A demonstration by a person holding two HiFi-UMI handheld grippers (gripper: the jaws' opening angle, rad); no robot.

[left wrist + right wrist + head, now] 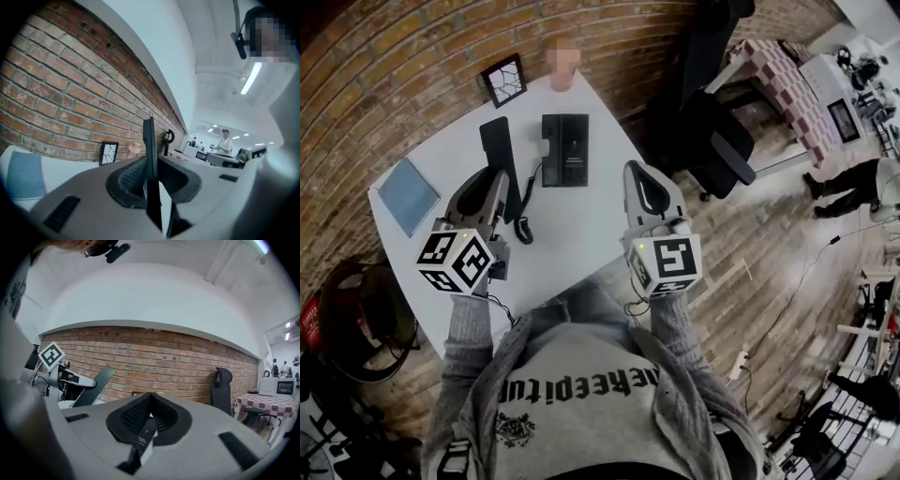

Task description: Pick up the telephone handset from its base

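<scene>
We look steeply down on a white table (572, 239) set against a brick wall. At the far left of the tabletop lies a flat blue pad (408, 194).

Next to the right is the left gripper (492, 183), held in a grey-sleeved hand, with its marker cube nearest us. Its jaws are partly closed and clamp the black telephone handset (498, 141). The handset is clear of its base and sits between the pads, with one end reaching past the jaw tips toward the wall. In the left gripper view it shows edge-on as a thin dark slab standing upright between the two ribbed pads. A black coiled cord (523, 230) hangs from the handset's near end and runs across to the base.

Behind the handset, a small black picture frame (505, 80) leans against the wall.

Right of the handset, the black telephone base (565, 150) lies flat on the table with its cradle empty. It is near the handset but not touching it.

Further right, the right gripper (635, 171) hovers over the table's near right part, well apart from the base. Its jaws are together at the tips with nothing between them. In the right gripper view, the left gripper and the tilted handset appear at the left edge.

Beyond the table's right edge stands a black office chair (712, 131).
</scene>
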